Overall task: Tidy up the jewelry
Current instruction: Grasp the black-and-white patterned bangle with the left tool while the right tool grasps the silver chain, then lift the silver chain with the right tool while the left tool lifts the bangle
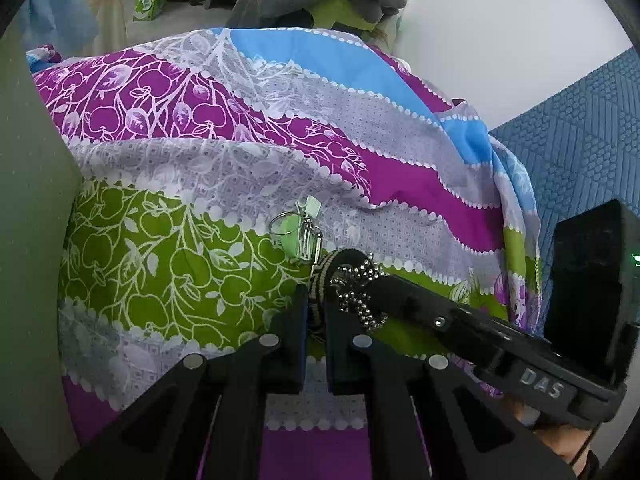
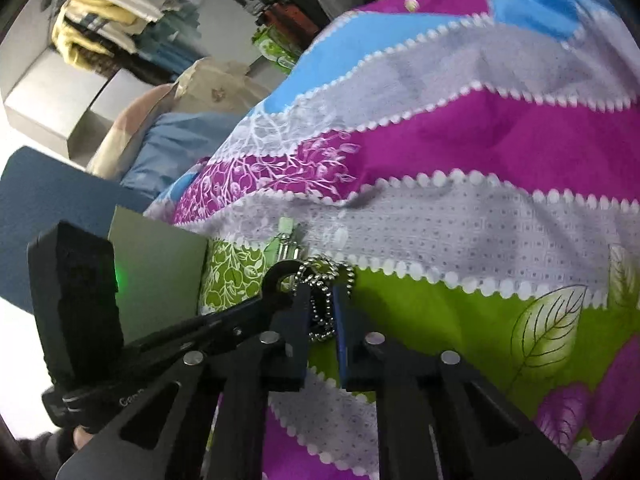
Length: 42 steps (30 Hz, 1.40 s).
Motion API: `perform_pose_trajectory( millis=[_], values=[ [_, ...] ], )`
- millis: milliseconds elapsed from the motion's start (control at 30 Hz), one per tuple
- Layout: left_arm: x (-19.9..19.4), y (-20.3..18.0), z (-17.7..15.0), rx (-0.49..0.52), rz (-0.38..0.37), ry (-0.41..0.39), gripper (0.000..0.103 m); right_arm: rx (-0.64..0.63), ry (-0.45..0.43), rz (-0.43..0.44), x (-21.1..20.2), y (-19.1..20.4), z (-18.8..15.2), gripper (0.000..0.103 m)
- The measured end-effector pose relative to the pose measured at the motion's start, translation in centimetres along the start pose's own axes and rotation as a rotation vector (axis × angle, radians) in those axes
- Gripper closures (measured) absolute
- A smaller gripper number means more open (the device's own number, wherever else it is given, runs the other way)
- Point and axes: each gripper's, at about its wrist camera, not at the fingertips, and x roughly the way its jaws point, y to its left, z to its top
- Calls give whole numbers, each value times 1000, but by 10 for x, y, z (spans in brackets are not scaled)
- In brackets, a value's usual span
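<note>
A bedspread (image 1: 224, 184) printed in wavy bands of purple, green, grey and blue with white leaf and apple outlines was spread over a bed, and the jewelry was gathered low in both wrist views, just ahead of the two claws. The left claw (image 1: 316, 312) was closed narrowly on a black-and-white striped cord loop (image 1: 320, 276), which was pinched between its fingers. The right claw (image 2: 322, 312) was likewise drawn narrow, and a silver ball-bead chain (image 2: 324, 300) was caught between its fingers, with loops of it spilling out above and below the tips. In the left wrist view the same chain (image 1: 356, 292) was seen bunched against the tip of the right claw (image 1: 380, 284), touching the striped cord. Just beyond the cord, a silver key ring with pale green charms and a small metal clasp (image 1: 298, 232) lay on the green band of the bedspread. A plain grey-green panel (image 2: 160, 264) stood beside the left claw (image 2: 280, 276) in the right wrist view. A quilted blue surface (image 1: 580, 132) was visible past the bedspread's edge.
</note>
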Motion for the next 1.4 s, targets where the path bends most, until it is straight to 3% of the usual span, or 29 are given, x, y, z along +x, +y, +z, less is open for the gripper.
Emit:
perform_pose_trajectory(
  millis=[400, 500, 600, 733, 800, 1000, 1133, 1400],
  values=[
    [-23, -1, -8, 36, 0, -14, 98, -100, -148, 1, -55, 44, -5, 101],
    [-29, 1, -11, 38, -1, -18, 98, -90, -135, -8, -53, 42, -8, 101],
    [-34, 6, -14, 33, -2, -18, 98, -70, -86, -42, -38, 37, -10, 95],
    [-41, 8, -17, 28, -8, -30, 98, -71, -22, -97, -23, 32, -13, 64],
    [-42, 11, -17, 17, -15, -30, 98, -64, -4, -95, -19, 30, -15, 60],
    [-42, 14, -18, 9, -22, -28, 99, 12, 71, 12, -2, 23, -22, 63],
    [-40, 14, -18, 4, -20, -26, 98, 49, 75, 76, 0, 20, -22, 93],
    [-47, 11, -17, 8, -22, -39, 98, -46, 12, 90, -23, 44, -22, 97]
  ],
)
